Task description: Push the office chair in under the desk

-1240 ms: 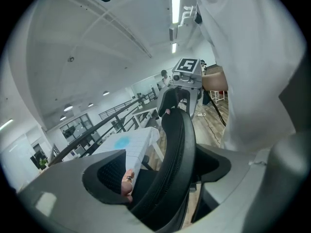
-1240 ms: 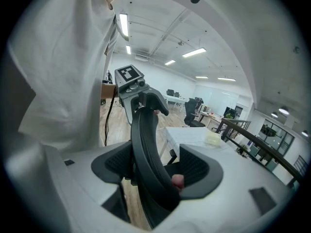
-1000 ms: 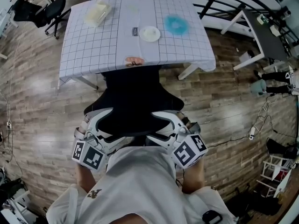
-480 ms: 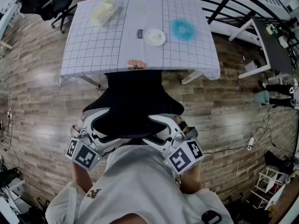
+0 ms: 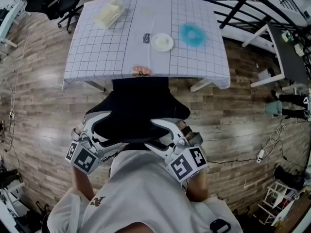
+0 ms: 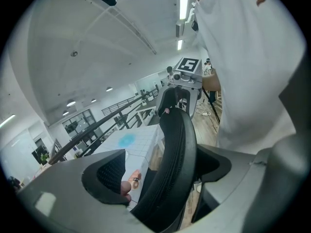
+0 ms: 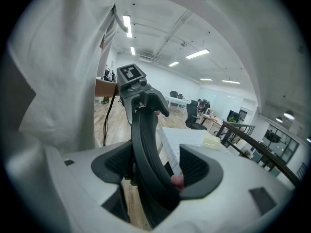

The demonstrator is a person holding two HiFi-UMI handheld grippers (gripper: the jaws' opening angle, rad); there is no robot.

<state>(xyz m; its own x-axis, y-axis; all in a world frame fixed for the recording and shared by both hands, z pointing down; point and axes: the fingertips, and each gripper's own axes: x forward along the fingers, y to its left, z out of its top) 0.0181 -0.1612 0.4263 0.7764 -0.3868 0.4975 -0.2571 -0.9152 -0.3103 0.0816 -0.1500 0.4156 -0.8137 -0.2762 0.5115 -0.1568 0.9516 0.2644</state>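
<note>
The black office chair (image 5: 138, 106) stands in front of the desk (image 5: 97, 52), which has a white gridded cloth. Its seat front is hidden under the desk edge. My left gripper (image 5: 99, 124) grips the left end of the backrest top and my right gripper (image 5: 164, 128) grips the right end. In the left gripper view the backrest rim (image 6: 177, 149) runs between the jaws of my left gripper (image 6: 165, 178). The right gripper view shows the rim (image 7: 146, 149) clamped in my right gripper (image 7: 155, 174). A white shirt hides the chair's lower part.
On the desk lie a white plate (image 5: 162, 42), a blue round thing (image 5: 193, 34), a pale box (image 5: 109, 13) and a small pinkish item (image 5: 141, 71) at the near edge. Another black chair (image 5: 58, 1) stands far left. Tables (image 5: 286, 47) and floor cables (image 5: 262, 152) are at the right.
Both grippers keep their hold on the backrest and have drifted slightly left and down in the head view. The chair looks about as far under the desk as before.
</note>
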